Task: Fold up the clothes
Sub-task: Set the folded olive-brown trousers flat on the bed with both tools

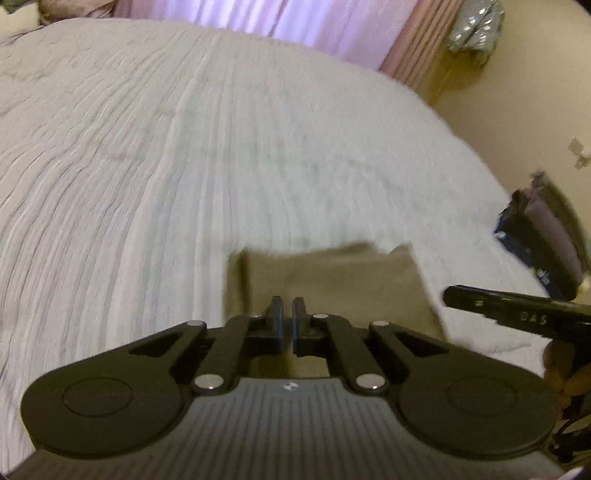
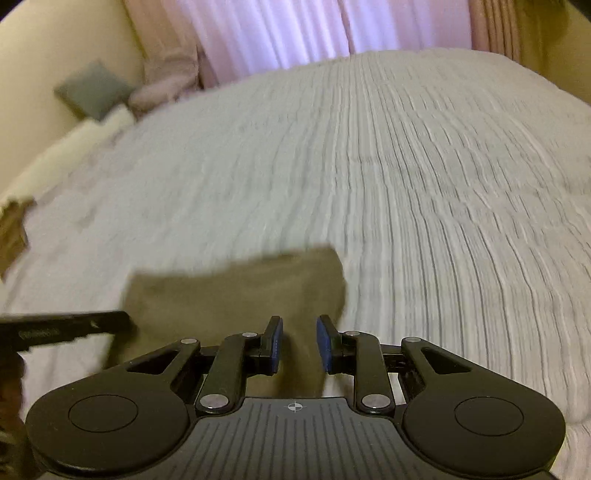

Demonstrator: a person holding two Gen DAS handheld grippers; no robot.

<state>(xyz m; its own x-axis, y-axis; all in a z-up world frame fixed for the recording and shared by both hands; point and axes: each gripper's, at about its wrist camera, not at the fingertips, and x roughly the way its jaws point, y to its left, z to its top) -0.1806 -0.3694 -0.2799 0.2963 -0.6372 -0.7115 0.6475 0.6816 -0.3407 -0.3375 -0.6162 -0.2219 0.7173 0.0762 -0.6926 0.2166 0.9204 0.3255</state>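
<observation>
A folded olive-brown garment [image 1: 332,284] lies flat on the white ribbed bedcover [image 1: 184,166] near its front edge. My left gripper [image 1: 288,308] hovers over the garment's near side, its fingers together with only a thin slit and no cloth seen between them. In the right wrist view the same garment [image 2: 236,291] lies just ahead of my right gripper [image 2: 300,332], whose blue-padded fingers stand apart over the cloth's right part and hold nothing. Each gripper's tip shows in the other's view: the right gripper [image 1: 454,295] and the left gripper [image 2: 122,319]. Both frames are motion-blurred.
A stack of dark items [image 1: 543,236] sits past the bed's right edge. Another brownish cloth [image 2: 14,229] lies at the bed's far left. Pillows [image 2: 96,92] and pink curtains [image 2: 295,29] stand at the back. The bedcover [image 2: 406,166] stretches wide beyond the garment.
</observation>
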